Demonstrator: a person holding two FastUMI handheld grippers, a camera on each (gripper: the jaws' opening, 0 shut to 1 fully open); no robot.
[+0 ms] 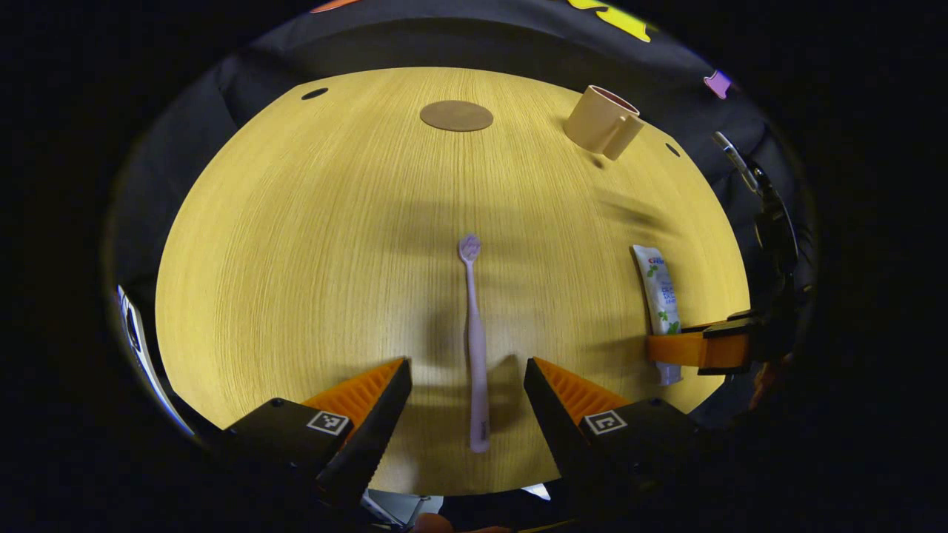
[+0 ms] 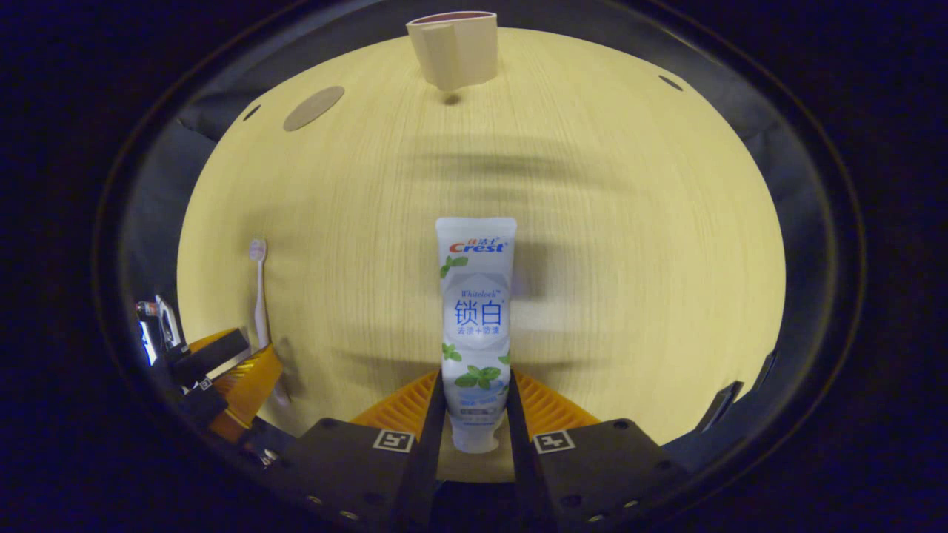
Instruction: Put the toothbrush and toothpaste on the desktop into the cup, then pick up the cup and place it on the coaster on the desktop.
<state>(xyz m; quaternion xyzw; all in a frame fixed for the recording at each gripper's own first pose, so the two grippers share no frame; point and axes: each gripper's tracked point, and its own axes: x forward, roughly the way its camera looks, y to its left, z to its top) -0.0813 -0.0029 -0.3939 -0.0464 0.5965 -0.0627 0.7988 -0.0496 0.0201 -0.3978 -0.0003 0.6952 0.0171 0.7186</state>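
While right gripper (image 2: 474, 414) fingers clamp the toothpaste (image 2: 476, 318) near its cap end, left gripper (image 1: 468, 385) fingers are spread, toothbrush (image 1: 475, 348) handle between them, flat on desktop (image 1: 296, 259).

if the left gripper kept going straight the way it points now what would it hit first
Probably the toothbrush: it lies lengthwise between the left gripper's open fingers, head pointing away. Height above the table is hard to judge, so it may pass over it; farther along is the coaster.

bright overhead light on the desk (image 1: 296, 244); soft blurred shadows cross it; fisheye bends the rim, dark beyond.
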